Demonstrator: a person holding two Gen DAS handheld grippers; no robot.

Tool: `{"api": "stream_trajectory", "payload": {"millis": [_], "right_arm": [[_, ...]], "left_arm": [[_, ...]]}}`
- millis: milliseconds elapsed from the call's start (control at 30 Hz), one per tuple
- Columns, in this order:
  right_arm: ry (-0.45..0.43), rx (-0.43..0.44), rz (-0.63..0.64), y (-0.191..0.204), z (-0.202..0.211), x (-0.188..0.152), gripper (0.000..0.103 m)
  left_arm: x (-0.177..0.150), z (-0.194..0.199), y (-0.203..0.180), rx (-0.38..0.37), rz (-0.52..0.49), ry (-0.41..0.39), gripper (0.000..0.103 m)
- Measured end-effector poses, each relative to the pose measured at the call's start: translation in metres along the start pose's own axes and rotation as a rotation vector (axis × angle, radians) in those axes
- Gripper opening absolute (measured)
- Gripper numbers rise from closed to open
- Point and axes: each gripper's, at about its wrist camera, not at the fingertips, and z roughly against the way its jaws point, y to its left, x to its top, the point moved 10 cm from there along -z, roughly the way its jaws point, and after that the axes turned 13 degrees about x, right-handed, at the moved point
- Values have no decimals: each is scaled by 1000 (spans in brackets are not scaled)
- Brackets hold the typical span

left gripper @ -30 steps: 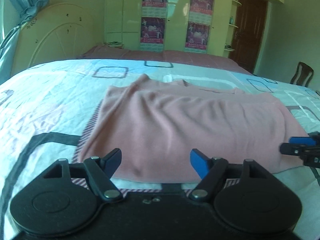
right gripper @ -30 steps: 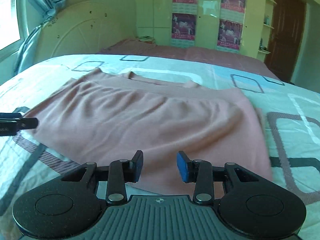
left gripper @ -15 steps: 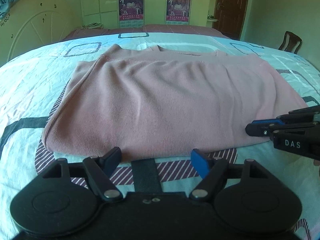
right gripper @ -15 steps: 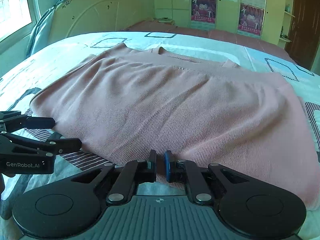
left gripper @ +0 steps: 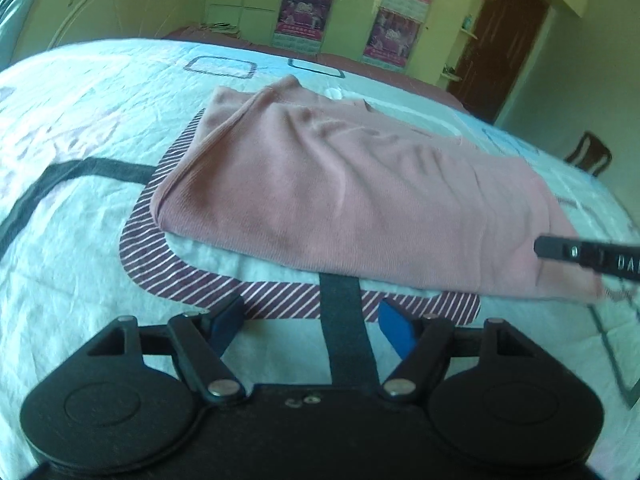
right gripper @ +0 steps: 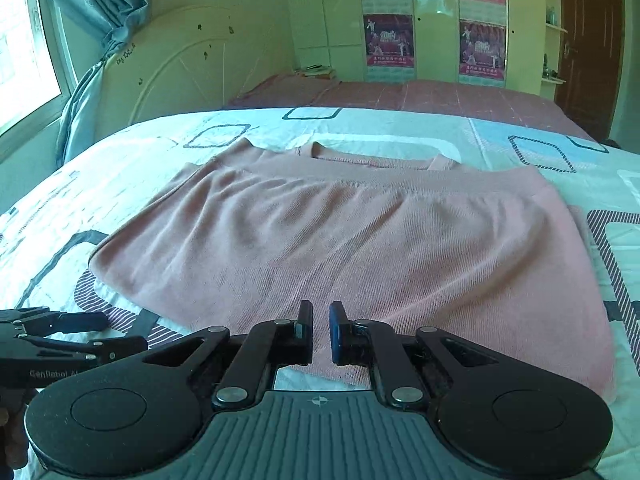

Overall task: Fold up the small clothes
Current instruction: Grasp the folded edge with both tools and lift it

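A pink knit top [right gripper: 340, 248] lies folded on the bed [right gripper: 120, 176], its neckline toward the far side and its near folded edge toward the cameras. It rests on a pale sheet printed with dark outlined squares and a striped purple band [left gripper: 280, 292] that shows just in front of the near edge.

The right claw [right gripper: 321, 332] sits at that near edge toward the garment's right half, its blue-padded jaws drawn almost together and clamped on a pinch of the pink fabric.

The left claw [left gripper: 310, 330] hovers over bare sheet just short of the top's near left part; its jaws stand apart and are closing slightly, with nothing but the sheet's dark stripe between them.

Beyond the bed stand a cream arched headboard [right gripper: 180, 68], cupboards with posters [right gripper: 388, 40], a brown door [left gripper: 500, 28] and a blue curtain [right gripper: 96, 8].
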Motion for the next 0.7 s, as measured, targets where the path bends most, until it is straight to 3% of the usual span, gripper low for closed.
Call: {"api": "stream_trajectory", "payload": {"millis": [133,233,300,467,500,533,567,600,700], "right_arm": [[-16,-19,-35,-1,1,11,9],[-24,-23,-62,-3,-3,23,9],[-20,-18,-78,-5,-10,28,9],[19,-20,-119,-19,-43,34,9],[26,-28,-125,-23,-49,34,9],[27,-34,-126,-26,-53,36,9],[20,-34,-127,-27,-55,38,9],[9,-26,-126,-27,-56,42,9],[18,11,-98,-25,-68,41,9]], "left_arm": [[19,-13,28,-91,357,4,70],[35,-26,44,-133,532,-3,65],[43,-36,55,-125,589,-5,52],[56,-55,73,-166,727,1,39],[59,-58,73,-177,738,7,31],[62,-62,71,-182,727,24,13],[67,-61,70,-220,723,21,7],[74,-55,71,-252,719,-12,7],[73,-54,77,-205,661,-28,7]]}}
